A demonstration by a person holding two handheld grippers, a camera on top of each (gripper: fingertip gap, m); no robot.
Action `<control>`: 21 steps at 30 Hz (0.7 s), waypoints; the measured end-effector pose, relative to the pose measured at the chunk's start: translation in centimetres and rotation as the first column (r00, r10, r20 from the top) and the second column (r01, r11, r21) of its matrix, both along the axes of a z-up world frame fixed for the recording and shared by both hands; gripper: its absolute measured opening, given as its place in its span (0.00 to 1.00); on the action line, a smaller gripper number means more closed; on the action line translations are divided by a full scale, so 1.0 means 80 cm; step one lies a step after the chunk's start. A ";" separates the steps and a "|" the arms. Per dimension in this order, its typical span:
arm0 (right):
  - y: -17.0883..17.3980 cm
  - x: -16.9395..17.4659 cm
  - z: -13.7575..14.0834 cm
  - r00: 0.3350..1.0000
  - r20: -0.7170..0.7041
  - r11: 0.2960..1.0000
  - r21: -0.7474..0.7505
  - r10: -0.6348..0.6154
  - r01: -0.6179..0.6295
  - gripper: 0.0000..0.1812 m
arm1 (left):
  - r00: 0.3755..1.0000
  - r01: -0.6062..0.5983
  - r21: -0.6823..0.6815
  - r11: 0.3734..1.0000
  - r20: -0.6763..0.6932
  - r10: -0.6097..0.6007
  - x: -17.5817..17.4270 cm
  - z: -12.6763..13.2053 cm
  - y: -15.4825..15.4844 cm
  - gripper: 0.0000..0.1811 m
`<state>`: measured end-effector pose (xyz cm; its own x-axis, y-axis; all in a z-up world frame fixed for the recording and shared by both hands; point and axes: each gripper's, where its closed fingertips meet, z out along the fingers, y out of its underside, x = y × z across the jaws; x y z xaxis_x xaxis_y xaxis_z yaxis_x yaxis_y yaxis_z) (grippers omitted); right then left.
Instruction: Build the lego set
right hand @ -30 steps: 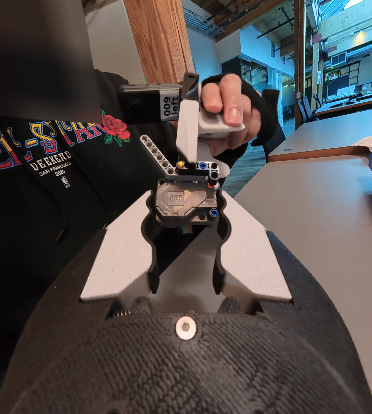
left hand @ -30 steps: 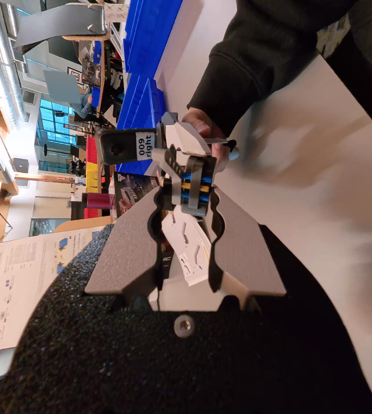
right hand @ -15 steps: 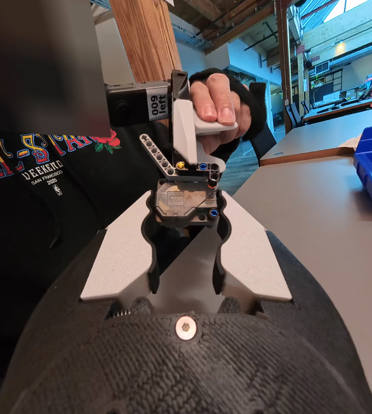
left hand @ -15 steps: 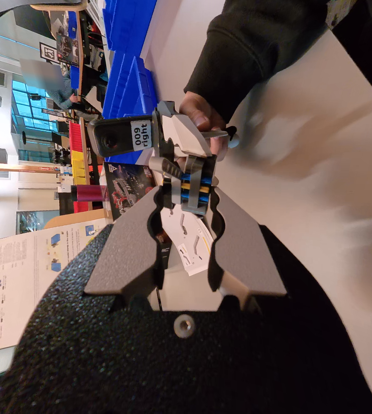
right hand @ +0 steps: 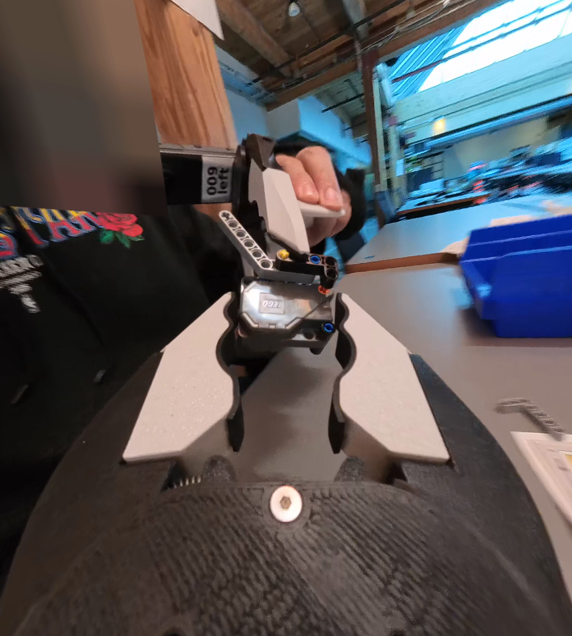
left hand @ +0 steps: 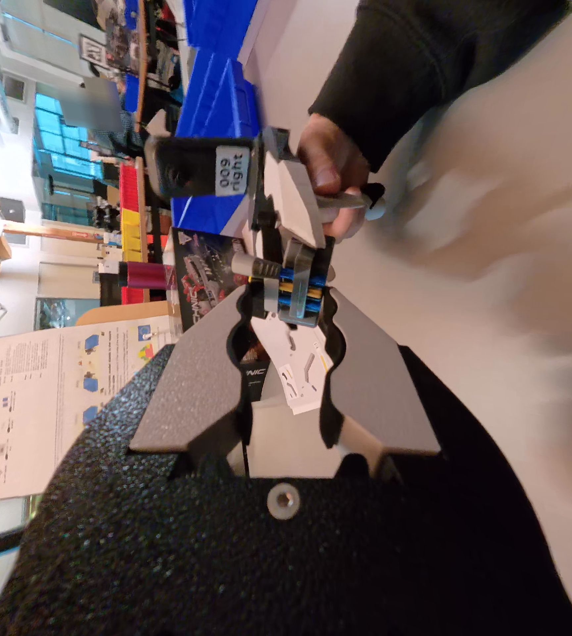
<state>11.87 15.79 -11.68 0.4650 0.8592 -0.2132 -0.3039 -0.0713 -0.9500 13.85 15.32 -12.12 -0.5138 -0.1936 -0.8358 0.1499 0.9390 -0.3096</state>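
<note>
A lego assembly is held in the air between both grippers. In the right wrist view my right gripper is shut on its grey motor block. A black beam and a slanted grey liftarm sit on top of the block, where the left gripper meets them. In the left wrist view my left gripper is shut on the assembly, seen edge-on with blue and yellow pins. The right gripper holds it from the far side.
The grey table lies below. A blue bin stands at the right, with a loose grey piece and an instruction booklet nearer. The left wrist view shows blue bins, the lego box and a paper sheet. The grippers are tip to tip, or close to it.
Both grippers keep their hold on the assembly. The right wrist view has tilted and swung; the blue bin looks nearer, and the booklet and loose grey piece have come into view.
</note>
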 end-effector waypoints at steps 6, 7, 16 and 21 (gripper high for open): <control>0.012 0.024 0.003 0.727 0.478 0.862 0.378 -0.494 0.338 0.34 | 0.979 -0.138 0.078 0.987 0.160 0.124 0.013 0.012 0.034 0.22; 0.018 0.026 -0.003 0.637 0.550 0.839 0.409 -0.540 0.358 0.35 | 0.973 -0.157 0.106 0.982 0.188 0.135 0.014 0.013 0.036 0.21; 0.040 0.033 -0.013 0.090 0.652 0.643 0.698 -0.753 0.316 0.15 | 0.950 -0.224 0.131 0.966 0.251 0.186 0.018 0.005 0.033 0.21; 0.044 0.037 -0.016 0.070 0.640 0.627 0.716 -0.765 0.307 0.13 | 0.948 -0.222 0.086 0.971 0.250 0.195 0.019 0.003 0.032 0.21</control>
<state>14.81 19.31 -12.98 0.4985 0.1516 0.8535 0.8587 0.0489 -0.5102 15.35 17.92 -11.92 -0.2554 -0.1730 -0.9512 0.0037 0.9837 -0.1799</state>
